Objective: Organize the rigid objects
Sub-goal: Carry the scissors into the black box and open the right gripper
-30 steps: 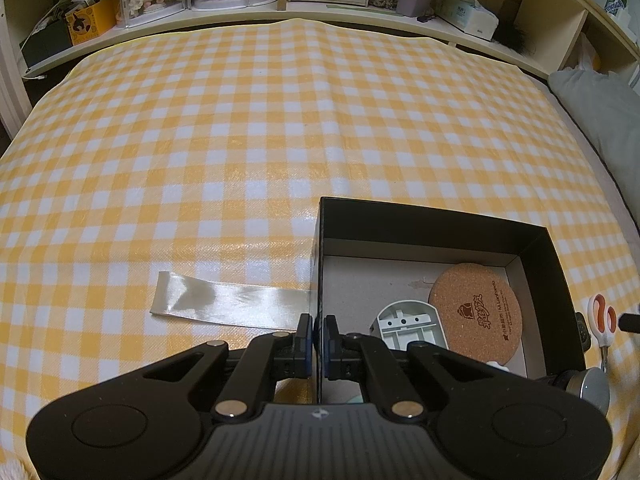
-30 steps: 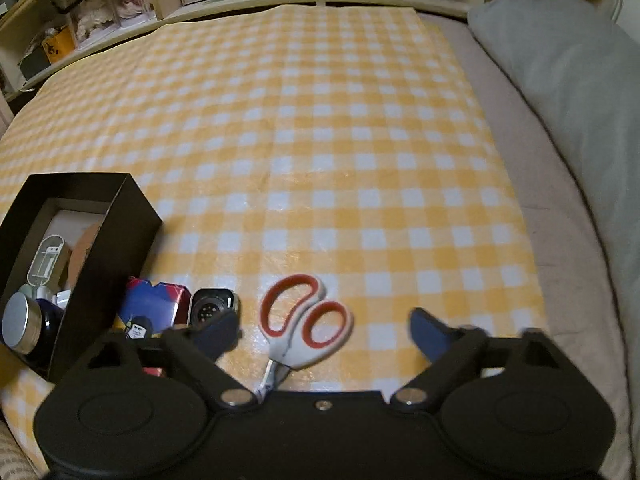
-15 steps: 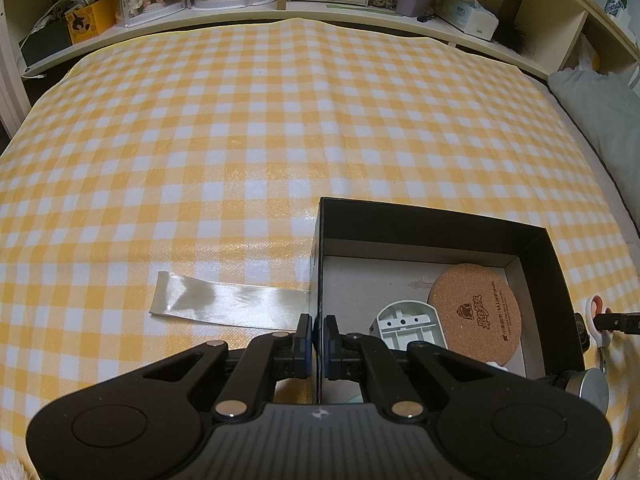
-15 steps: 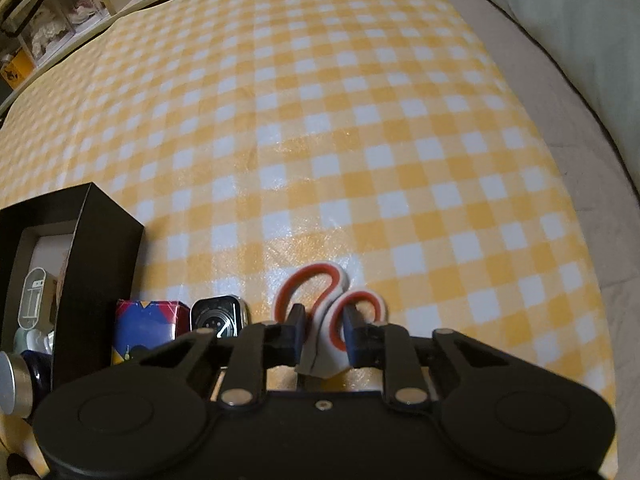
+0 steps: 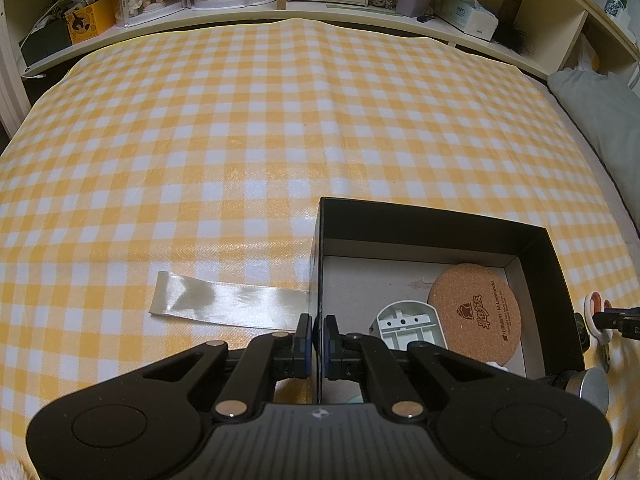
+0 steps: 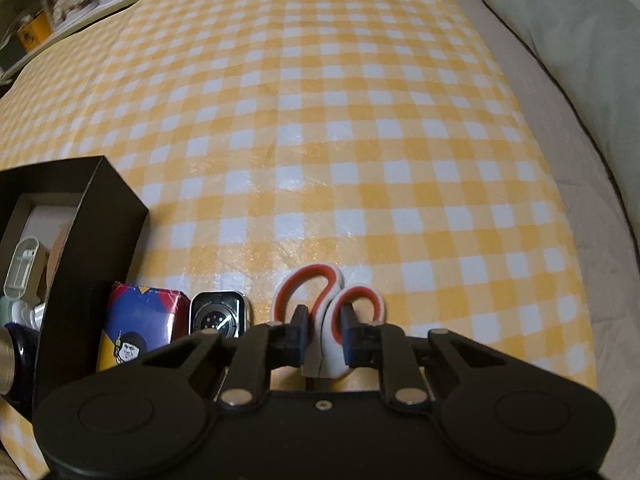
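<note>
A yellow-and-white checked cloth (image 5: pixel 248 128) covers the bed. The box (image 5: pixel 432 216) is black outside, with a grey-white floor. In it lie a tan cork coaster (image 5: pixel 474 308) with dark brown print and a pale grey-white plastic piece (image 5: pixel 408 326). A cream satin ribbon (image 5: pixel 224 300) shines. The scissors (image 6: pixel 326 300) have white handles lined with red. The small carton (image 6: pixel 140 324) is blue, red and yellow; the watch (image 6: pixel 218 316) is black with a silver rim. Both grippers are black.

One black box (image 5: pixel 434 216), one cork coaster (image 5: pixel 474 312), one white plastic holder (image 5: pixel 408 324) and one ribbon strip (image 5: pixel 224 300) show. Outside lie one pair of scissors (image 6: pixel 328 304), one smartwatch (image 6: pixel 218 316) and one printed pack (image 6: pixel 140 320). A metal-lidded jar (image 5: pixel 592 384), possibly just one, sits at the box's corner.
</note>
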A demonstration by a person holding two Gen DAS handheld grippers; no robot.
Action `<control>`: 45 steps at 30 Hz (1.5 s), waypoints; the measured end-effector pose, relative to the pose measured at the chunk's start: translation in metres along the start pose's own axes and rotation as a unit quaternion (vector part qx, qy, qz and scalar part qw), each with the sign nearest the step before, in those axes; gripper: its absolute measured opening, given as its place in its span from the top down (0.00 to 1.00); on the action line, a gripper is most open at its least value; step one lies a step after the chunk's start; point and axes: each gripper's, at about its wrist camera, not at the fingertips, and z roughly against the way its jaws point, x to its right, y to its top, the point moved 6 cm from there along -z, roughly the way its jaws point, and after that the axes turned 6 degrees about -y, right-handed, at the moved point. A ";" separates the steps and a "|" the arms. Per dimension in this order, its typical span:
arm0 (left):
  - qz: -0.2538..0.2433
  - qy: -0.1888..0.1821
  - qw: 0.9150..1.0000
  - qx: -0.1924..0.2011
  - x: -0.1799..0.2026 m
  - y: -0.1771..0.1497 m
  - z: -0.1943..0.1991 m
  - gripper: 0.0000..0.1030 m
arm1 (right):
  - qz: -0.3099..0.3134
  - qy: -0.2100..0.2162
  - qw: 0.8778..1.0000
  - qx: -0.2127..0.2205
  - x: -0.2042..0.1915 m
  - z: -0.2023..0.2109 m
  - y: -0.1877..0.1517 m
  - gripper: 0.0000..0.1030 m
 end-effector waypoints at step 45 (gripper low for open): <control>0.008 -0.010 1.000 -0.001 0.004 0.000 0.002 0.95 | -0.100 0.242 0.965 0.025 -0.196 0.078 0.053 0.83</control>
